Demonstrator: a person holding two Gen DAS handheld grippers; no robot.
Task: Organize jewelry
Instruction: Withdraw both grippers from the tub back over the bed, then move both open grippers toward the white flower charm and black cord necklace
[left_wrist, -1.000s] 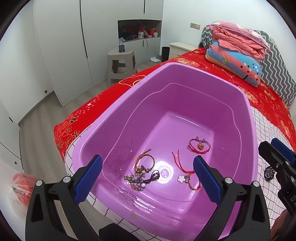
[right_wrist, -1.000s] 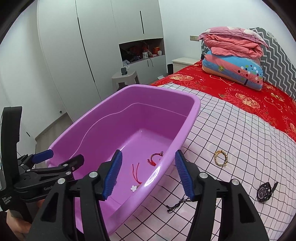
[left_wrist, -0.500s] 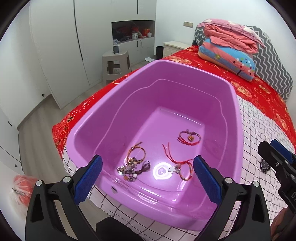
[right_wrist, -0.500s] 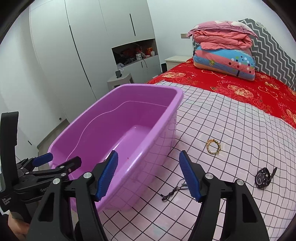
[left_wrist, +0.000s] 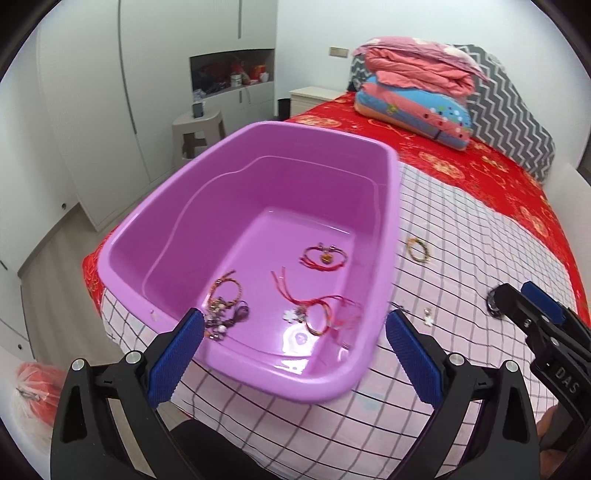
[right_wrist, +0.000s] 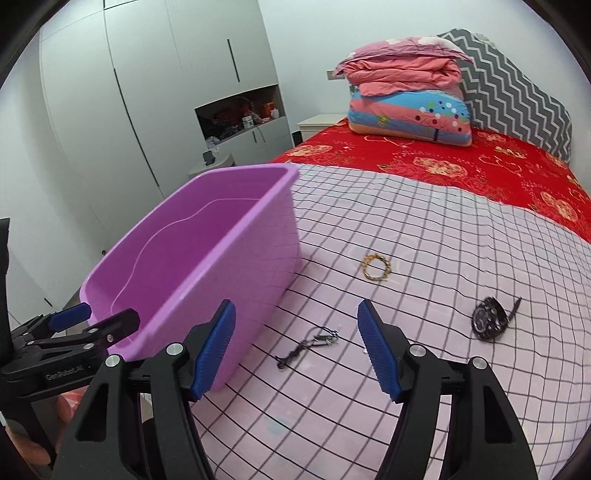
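A purple plastic tub (left_wrist: 386, 236) (right_wrist: 229, 258) stands on the checked sheet. In it lie a red heart bracelet (left_wrist: 324, 257), a red cord bracelet with a white flower (left_wrist: 314, 314) and a beaded bunch (left_wrist: 225, 306). On the sheet lie a gold chain bracelet (right_wrist: 376, 267) (left_wrist: 418, 250), a black watch (right_wrist: 488, 322) and a dark cord necklace with a charm (right_wrist: 308, 345). My left gripper (left_wrist: 293, 349) is open and empty at the tub's near rim. My right gripper (right_wrist: 295, 350) is open and empty, just above and short of the cord necklace.
Folded quilts (right_wrist: 406, 92) and a zigzag pillow (right_wrist: 517, 85) sit at the bed's head on the red cover (right_wrist: 461, 166). White wardrobes (left_wrist: 92, 110) and a plastic stool (left_wrist: 199, 129) stand beyond the bed's left edge. A red bag (left_wrist: 33, 384) lies on the floor.
Both grippers have pulled back and swung right. The tub now sits further left in both views, and the cord necklace has come between my right gripper's fingers.
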